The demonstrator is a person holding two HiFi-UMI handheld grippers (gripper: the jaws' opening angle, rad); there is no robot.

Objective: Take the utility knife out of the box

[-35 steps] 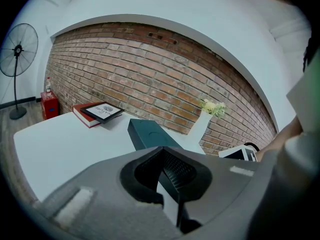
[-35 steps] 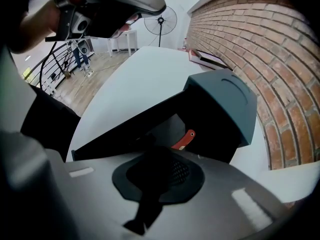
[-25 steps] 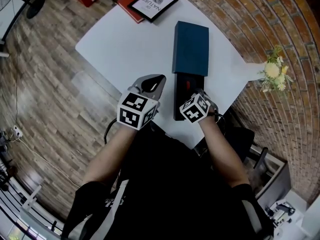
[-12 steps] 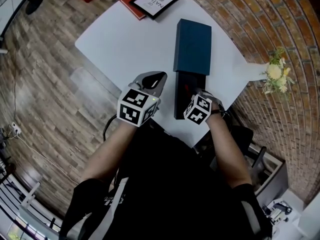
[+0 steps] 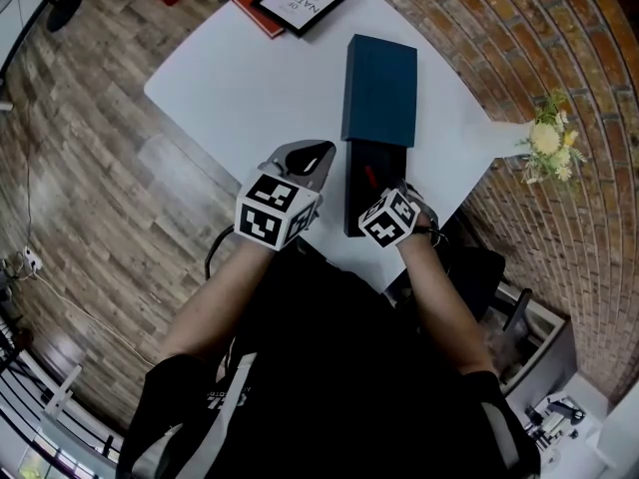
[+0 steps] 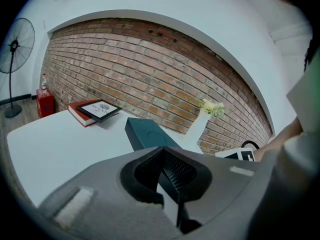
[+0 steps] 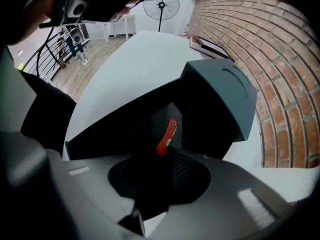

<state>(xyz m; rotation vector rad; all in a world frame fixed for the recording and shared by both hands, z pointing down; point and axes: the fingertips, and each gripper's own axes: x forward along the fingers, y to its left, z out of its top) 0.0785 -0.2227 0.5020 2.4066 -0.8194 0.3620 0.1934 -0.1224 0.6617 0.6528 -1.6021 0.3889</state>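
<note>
red utility knife (image 7: 166,136) lies in the black tray (image 5: 354,208), slid out of the teal sleeve of the box (image 5: 379,88) on the white table (image 5: 250,78). right gripper (image 7: 162,158) points steeply down over the tray, jaws slightly apart (just opened a little further), tips astride the knife's near end, not clamped on it. left gripper (image 5: 321,154) hovers just beside the tray, jaws together, empty.

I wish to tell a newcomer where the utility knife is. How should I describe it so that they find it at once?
On the white table lies a long dark teal box, with a black tray drawn out of its near end. Inside that tray lies the utility knife: a slim handle, the only bright red thing against the black.
</note>
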